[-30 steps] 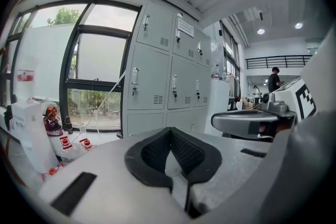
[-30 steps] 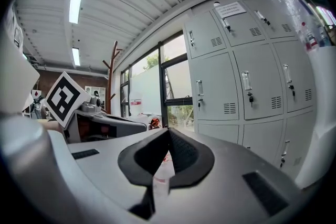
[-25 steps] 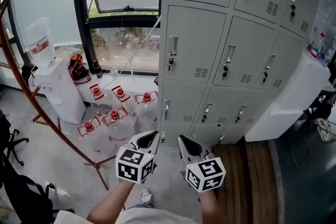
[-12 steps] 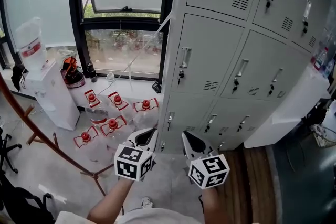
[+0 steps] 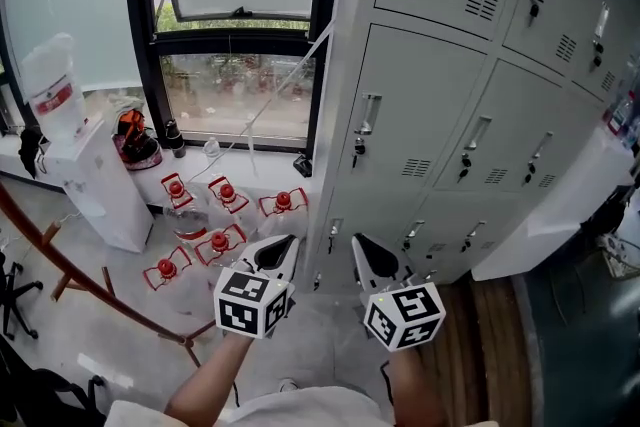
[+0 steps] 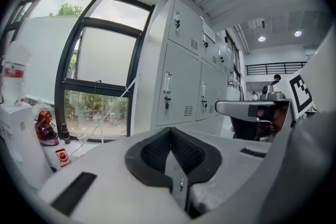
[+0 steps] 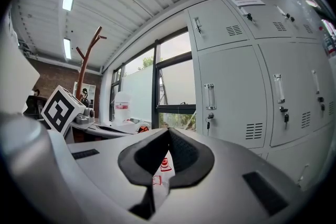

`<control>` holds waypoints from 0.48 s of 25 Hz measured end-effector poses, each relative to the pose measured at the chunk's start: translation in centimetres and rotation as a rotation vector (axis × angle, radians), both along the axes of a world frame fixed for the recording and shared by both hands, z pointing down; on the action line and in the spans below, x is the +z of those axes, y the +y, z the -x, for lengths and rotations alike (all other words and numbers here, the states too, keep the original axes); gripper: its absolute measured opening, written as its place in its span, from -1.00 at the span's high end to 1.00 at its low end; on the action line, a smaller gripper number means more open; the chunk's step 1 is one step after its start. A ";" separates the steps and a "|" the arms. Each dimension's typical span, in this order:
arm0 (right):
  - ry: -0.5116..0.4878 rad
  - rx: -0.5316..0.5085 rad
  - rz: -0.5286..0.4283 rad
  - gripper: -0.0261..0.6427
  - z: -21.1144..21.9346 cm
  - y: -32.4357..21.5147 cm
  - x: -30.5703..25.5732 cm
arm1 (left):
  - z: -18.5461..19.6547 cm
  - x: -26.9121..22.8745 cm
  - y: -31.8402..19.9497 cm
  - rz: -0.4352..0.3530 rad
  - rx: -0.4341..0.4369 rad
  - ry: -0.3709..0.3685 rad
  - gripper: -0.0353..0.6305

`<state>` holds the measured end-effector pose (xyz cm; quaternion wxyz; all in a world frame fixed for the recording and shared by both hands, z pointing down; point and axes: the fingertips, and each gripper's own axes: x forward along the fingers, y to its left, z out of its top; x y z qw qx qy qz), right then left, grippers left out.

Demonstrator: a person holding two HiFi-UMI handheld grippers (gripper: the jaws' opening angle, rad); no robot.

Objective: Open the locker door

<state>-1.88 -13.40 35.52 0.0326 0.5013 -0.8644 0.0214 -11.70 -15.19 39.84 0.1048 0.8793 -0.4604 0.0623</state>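
Note:
A bank of grey lockers fills the right of the head view, all doors closed. The nearest middle-row door has a vertical handle with a key lock under it. My left gripper and right gripper are held side by side in front of the bottom row, both shut and empty, apart from the doors. In the left gripper view the left gripper faces the lockers' left edge, with the handle ahead. In the right gripper view the right gripper points left of the handle.
A window is left of the lockers. Below it stand a white water dispenser and several red-capped water jugs on the floor. A brown coat stand leg crosses the lower left. A white counter sits at the right.
Both grippers have moved closer to the lockers, side by side, and the lockers now look larger and nearer. Both pairs of jaws have stayed shut.

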 end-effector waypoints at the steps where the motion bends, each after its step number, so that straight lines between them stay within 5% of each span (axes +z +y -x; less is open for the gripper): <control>1: -0.001 0.000 -0.008 0.92 0.0 -0.4 -0.3 | 0.0 -0.1 -0.4 -0.002 0.000 0.000 0.88; 12: -0.012 0.001 -0.077 0.92 -1.1 -5.8 -2.1 | -1.5 -1.1 -5.2 -0.030 0.007 -0.013 0.88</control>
